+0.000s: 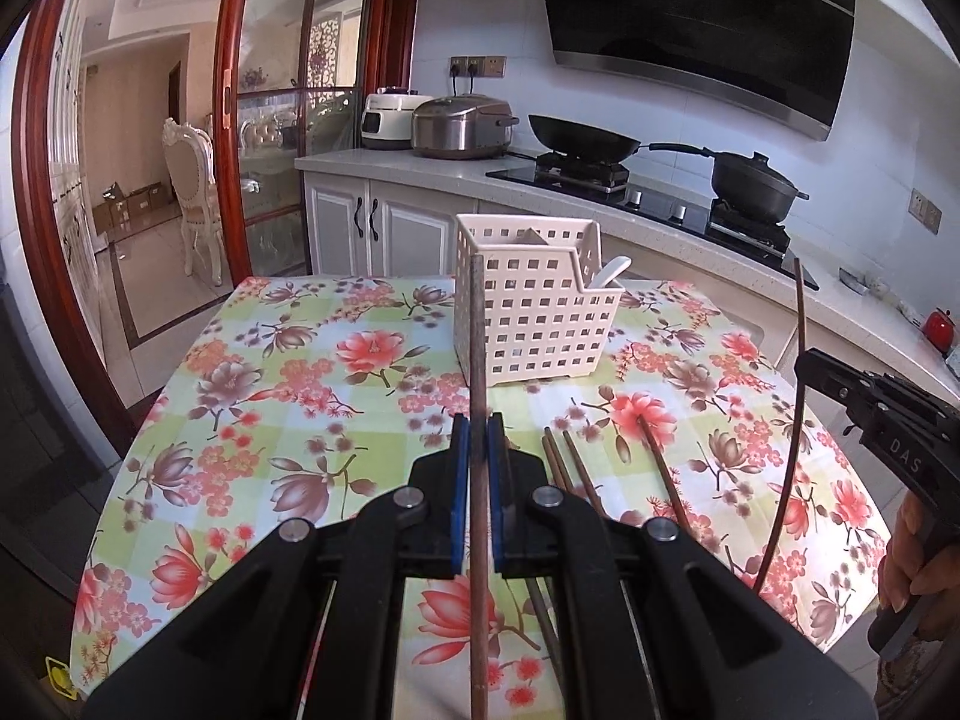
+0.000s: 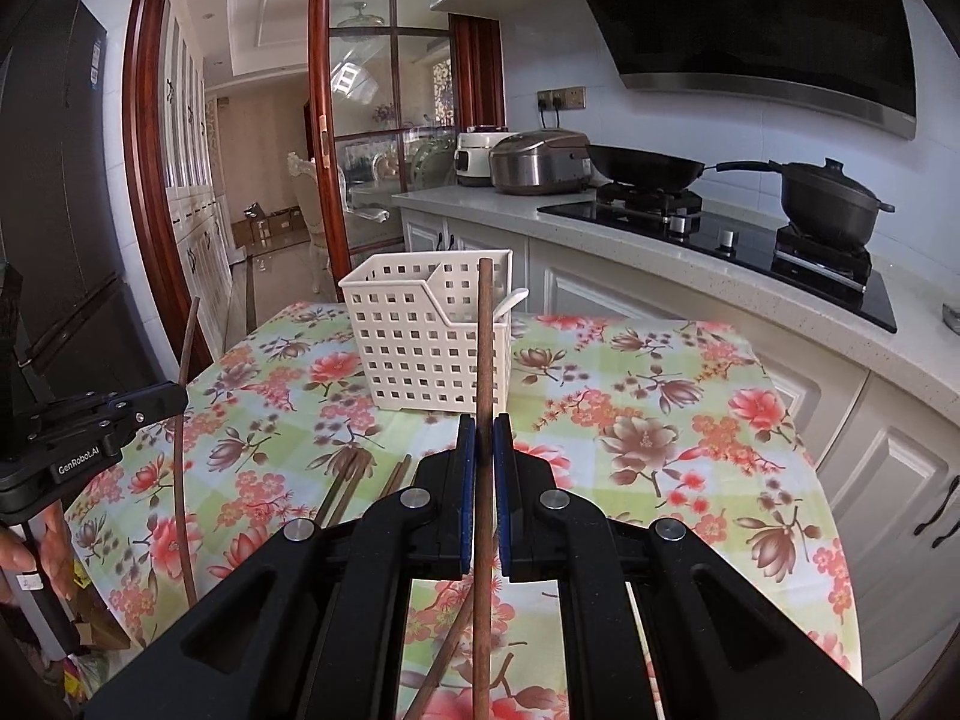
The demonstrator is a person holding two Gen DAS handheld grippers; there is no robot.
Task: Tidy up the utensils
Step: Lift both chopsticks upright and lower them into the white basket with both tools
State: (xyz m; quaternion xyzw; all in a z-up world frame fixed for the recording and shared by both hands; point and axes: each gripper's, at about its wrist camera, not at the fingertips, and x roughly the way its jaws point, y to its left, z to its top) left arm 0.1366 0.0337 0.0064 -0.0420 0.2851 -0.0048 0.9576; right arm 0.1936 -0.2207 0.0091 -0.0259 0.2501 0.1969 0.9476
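A white perforated utensil basket (image 1: 534, 306) (image 2: 432, 342) stands at the far end of the floral table, with a white spoon (image 1: 615, 273) leaning in its lower compartment. My left gripper (image 1: 478, 426) is shut on a brown chopstick (image 1: 476, 330) that stands upright before the basket. My right gripper (image 2: 484, 426) is shut on another brown chopstick (image 2: 485, 330), also upright. Each gripper appears in the other's view: the right gripper (image 1: 807, 360) at the right edge, the left gripper (image 2: 174, 399) at the left edge. Several loose chopsticks (image 1: 570, 468) (image 2: 345, 489) lie on the cloth between them.
The floral tablecloth (image 1: 288, 396) (image 2: 690, 420) falls away at the left and right table edges. Behind runs a counter (image 1: 420, 171) with two rice cookers (image 1: 462, 126), a wok (image 1: 582, 135) and a lidded pot (image 1: 756, 183) on the hob. A person's hand (image 1: 906, 570) holds the right gripper.
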